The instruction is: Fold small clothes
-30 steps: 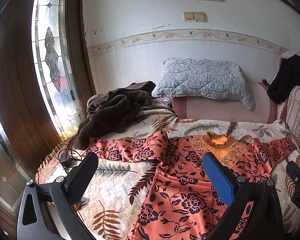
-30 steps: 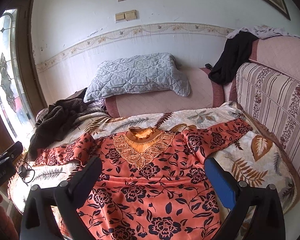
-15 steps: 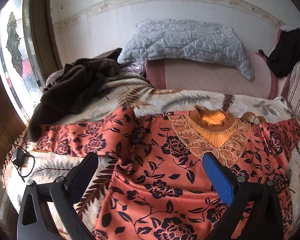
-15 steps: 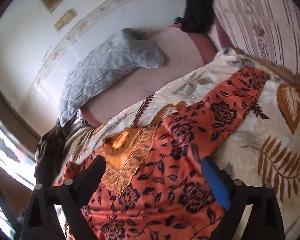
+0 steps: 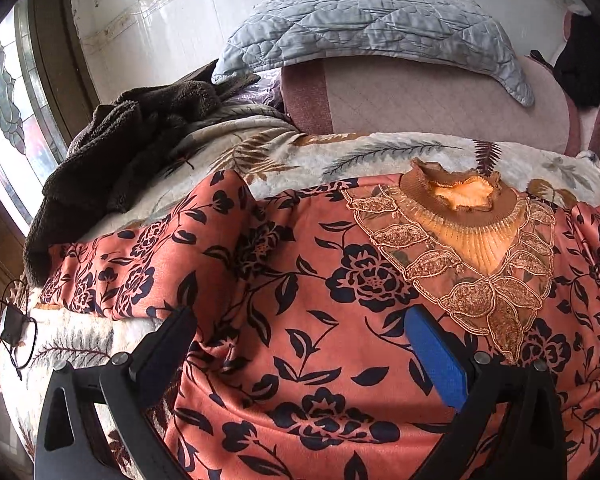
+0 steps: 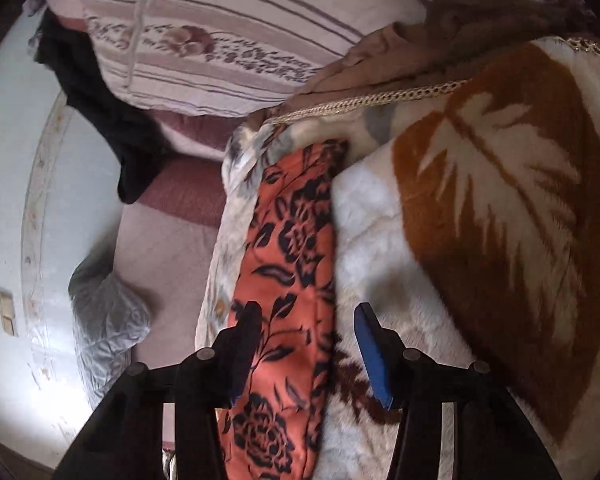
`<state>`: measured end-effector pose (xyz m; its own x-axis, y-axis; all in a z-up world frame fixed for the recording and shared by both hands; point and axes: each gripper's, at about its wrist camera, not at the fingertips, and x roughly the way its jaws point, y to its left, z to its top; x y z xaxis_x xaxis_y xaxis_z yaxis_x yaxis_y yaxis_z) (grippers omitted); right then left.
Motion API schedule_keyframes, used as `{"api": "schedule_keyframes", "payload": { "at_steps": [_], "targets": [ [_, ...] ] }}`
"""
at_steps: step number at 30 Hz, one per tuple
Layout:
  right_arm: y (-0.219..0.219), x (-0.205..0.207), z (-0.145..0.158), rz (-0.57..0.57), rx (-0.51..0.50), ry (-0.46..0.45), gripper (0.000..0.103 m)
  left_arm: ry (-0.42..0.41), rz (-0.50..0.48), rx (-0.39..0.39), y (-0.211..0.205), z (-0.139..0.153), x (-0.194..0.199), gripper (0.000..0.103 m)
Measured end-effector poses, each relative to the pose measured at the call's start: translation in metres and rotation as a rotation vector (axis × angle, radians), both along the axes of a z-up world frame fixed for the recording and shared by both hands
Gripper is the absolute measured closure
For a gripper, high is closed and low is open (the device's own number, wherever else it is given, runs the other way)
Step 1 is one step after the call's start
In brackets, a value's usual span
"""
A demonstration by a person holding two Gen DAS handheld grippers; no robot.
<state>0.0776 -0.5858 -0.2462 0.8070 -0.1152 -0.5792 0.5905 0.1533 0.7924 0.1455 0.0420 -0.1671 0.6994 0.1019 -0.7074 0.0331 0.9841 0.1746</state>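
The left gripper (image 5: 296, 334) had its jaws spread wide, the black finger (image 5: 168, 344) at the seam where the blouse's sleeve met the body and the blue-padded finger (image 5: 432, 356) low over the chest just below the lace collar (image 5: 472, 276); nothing was pinched between them, and whether the tips touched the cloth could not be told. The orange floral blouse (image 5: 308, 280) lay flat, front up, across the leaf-print blanket (image 5: 340, 156), its neckline toward the far end of the bed and one sleeve stretched out toward the window side. The right gripper (image 6: 306, 320) was rolled onto its side, and its jaws stood open, less wide than the left pair, straddling the blouse's other sleeve (image 6: 292, 248): the black finger (image 6: 244, 332) lay on the sleeve's outer edge and the blue one (image 6: 372, 348) over the blanket (image 6: 500, 184) just beside it, with no grip closed on the fabric. That sleeve ran away from the gripper toward the striped sofa cushion (image 6: 228, 32). A quilted grey pillow (image 5: 364, 28) leaned against the wall behind the blouse, a dark brown fleece garment (image 5: 112, 152) was heaped on the bed's window side, a black garment (image 6: 96, 92) hung over the cushion, and a small black charger with its cable (image 5: 12, 326) sat at the blanket's edge. No brand, label or readable writing showed in either view.
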Motion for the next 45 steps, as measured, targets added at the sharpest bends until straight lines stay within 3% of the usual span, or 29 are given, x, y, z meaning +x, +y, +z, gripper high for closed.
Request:
{"api": "schedule_keyframes", "payload": {
  "at_steps": [6, 14, 19, 23, 27, 32, 35, 40, 42, 44, 45],
  "targets": [
    [-0.031, 0.026, -0.01, 0.011, -0.058, -0.055, 0.054, -0.001, -0.036, 0.039, -0.016, -0.007, 0.0, 0.0],
    [-0.034, 0.051, -0.015, 0.043, -0.156, -0.029, 0.095, 0.003, -0.046, 0.055, -0.025, -0.011, 0.002, 0.0],
    [-0.011, 0.046, 0.023, 0.074, -0.222, -0.139, 0.097, -0.012, -0.028, 0.019, -0.019, 0.0, -0.001, 0.0],
    [0.033, 0.047, 0.079, 0.18, -0.268, -0.25, 0.097, -0.044, 0.006, -0.03, -0.003, 0.017, -0.004, 0.0],
    [0.104, 0.04, 0.125, 0.32, -0.29, -0.362, 0.097, -0.091, 0.055, -0.073, 0.02, 0.037, -0.008, 0.0],
    [0.215, 0.041, 0.135, 0.543, -0.253, -0.399, 0.097, -0.117, 0.129, -0.106, 0.057, 0.052, -0.012, 0.0],
    [0.287, 0.055, 0.125, 0.686, -0.261, -0.35, 0.097, -0.112, 0.187, -0.12, 0.082, 0.056, -0.014, 0.0],
    [0.385, 0.084, 0.088, 0.914, -0.215, -0.215, 0.093, -0.12, 0.265, -0.066, 0.112, 0.053, -0.011, 0.0],
    [0.411, 0.09, 0.074, 0.991, -0.211, -0.16, 0.084, -0.105, 0.275, -0.071, 0.121, 0.052, -0.01, 0.0],
    [0.424, 0.09, 0.062, 1.044, -0.15, -0.138, 0.043, -0.087, 0.272, -0.096, 0.127, 0.051, -0.01, 0.0],
    [0.422, 0.088, 0.061, 1.04, -0.109, -0.162, 0.031, -0.084, 0.27, -0.104, 0.128, 0.051, -0.01, 0.0]
  ]
}}
